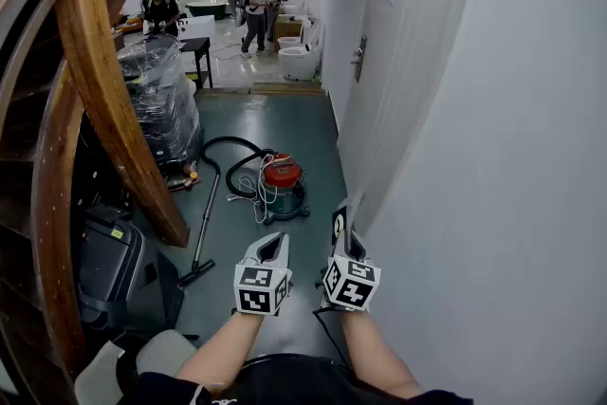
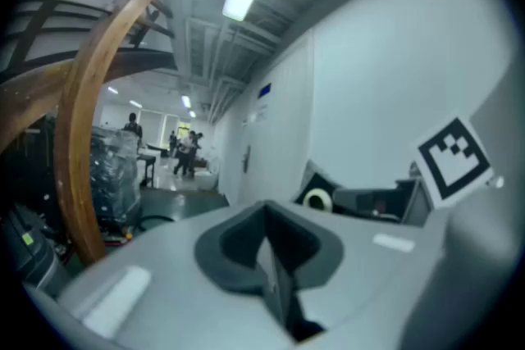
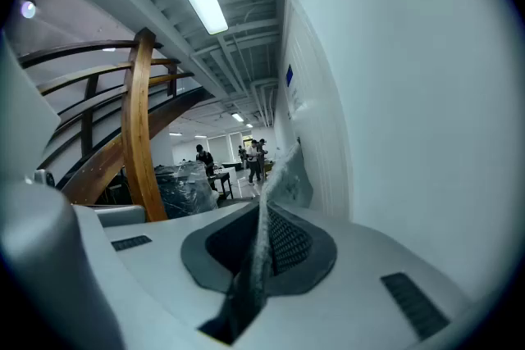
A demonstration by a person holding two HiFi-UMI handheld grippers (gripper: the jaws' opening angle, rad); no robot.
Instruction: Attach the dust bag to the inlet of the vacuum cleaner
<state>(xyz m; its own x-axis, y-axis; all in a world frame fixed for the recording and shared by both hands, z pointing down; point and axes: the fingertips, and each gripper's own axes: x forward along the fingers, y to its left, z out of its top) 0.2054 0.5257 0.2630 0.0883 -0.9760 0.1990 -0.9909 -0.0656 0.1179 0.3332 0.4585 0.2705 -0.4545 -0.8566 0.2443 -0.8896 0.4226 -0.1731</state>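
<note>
Vacuum cleaner (image 1: 283,186) stands well ahead of you on the green floor (image 1: 285,123) in the head view. Its hose (image 1: 230,139) is looped beside it, near the wooden stair beam (image 1: 119,104). You cannot see what its drum holds. Your left gripper (image 1: 277,242) and right gripper (image 1: 343,237) hang side by side along the white wall (image 1: 493,156). Left gripper view: your jaws are closed on nothing. Right gripper view: your jaws pinch the dust bag (image 3: 261,242), a thin grey sheet.
</note>
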